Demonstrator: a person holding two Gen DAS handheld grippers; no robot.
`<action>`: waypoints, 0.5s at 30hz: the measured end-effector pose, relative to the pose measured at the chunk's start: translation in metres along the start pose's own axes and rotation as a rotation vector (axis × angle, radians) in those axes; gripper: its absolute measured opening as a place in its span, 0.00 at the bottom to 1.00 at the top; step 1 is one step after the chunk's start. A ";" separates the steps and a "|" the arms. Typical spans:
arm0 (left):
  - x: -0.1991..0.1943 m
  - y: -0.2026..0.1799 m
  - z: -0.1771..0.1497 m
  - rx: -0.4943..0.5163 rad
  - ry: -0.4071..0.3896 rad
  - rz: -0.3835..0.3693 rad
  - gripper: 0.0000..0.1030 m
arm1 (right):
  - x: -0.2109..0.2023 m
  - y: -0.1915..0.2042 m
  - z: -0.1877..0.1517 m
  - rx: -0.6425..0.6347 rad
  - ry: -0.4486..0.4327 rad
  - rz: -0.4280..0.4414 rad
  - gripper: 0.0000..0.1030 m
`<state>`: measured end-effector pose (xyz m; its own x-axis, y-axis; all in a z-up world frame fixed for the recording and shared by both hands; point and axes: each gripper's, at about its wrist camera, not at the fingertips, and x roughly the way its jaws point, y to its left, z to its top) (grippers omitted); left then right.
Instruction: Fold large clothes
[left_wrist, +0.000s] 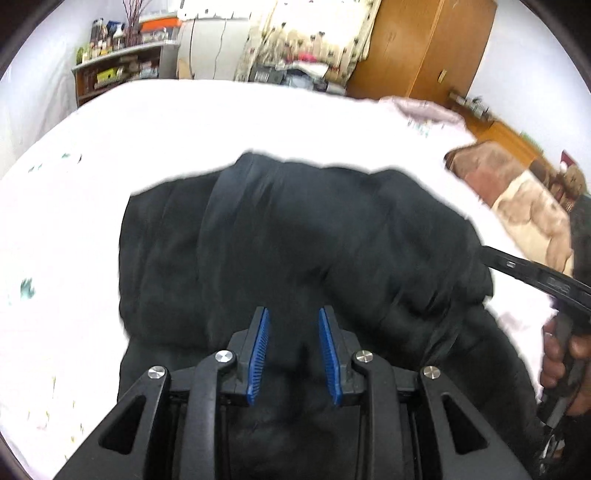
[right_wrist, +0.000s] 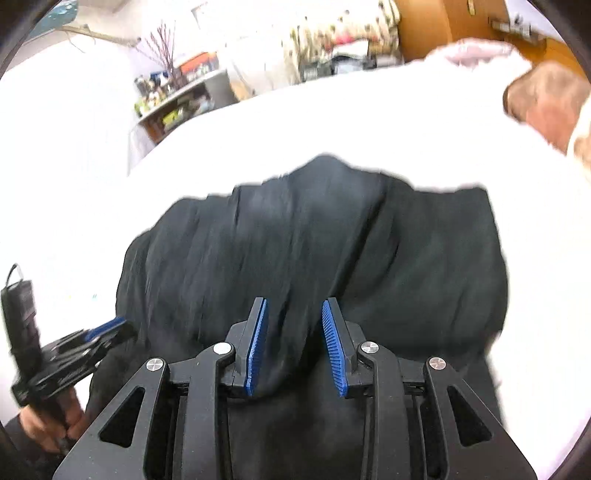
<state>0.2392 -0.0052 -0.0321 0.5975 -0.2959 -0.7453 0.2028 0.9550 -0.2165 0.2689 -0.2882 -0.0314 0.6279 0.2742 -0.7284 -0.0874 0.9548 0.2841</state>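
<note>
Your large black fabric garment (left_wrist: 295, 251) lies bunched and creased on the white bedsheet (left_wrist: 184, 122), spread across the near half of the bed with rumpled folds running from front to back. In the left wrist view, your left gripper (left_wrist: 293, 314) hovers low over the near edge of that garment, its blue ribbed pads (left_wrist: 259, 350) set apart with a clear gap between them — dark cloth shows through the gap, but nothing is pinched. In the right wrist view, your right gripper (right_wrist: 294, 306) sits the same way: blue pads spread moderately, black fabric lying beneath and between them, though whether a fold actually touches the pads is hard to tell through the blur.

You can see each tool from the other camera. The right gripper appears at the right edge of the left view, its black finger reaching onto the garment's side, with your right hand (left_wrist: 561, 362) wrapped round the handle. The left gripper shows at the lower left of the right view, held by your left hand (right_wrist: 48, 424), just beside the garment's left edge.

Farther off, a brown and cream patterned pillow (left_wrist: 517, 199) rests at the right side of the bed — beyond it stands an orange-brown wooden wardrobe (left_wrist: 424, 48), and a cluttered shelf unit (left_wrist: 122, 70) sits at the far left.
</note>
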 end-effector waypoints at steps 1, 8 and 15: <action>0.002 -0.005 0.011 0.000 -0.018 -0.004 0.30 | 0.002 -0.002 0.011 0.000 -0.012 -0.011 0.31; 0.053 -0.013 0.036 0.060 0.017 0.089 0.31 | 0.063 -0.021 0.053 0.014 0.041 -0.077 0.30; 0.076 0.035 0.003 -0.011 0.037 0.054 0.24 | 0.078 -0.038 -0.015 0.064 0.103 -0.108 0.30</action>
<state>0.2938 0.0051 -0.0947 0.5784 -0.2428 -0.7788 0.1619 0.9699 -0.1822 0.3095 -0.3010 -0.1081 0.5478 0.1843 -0.8160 0.0280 0.9708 0.2381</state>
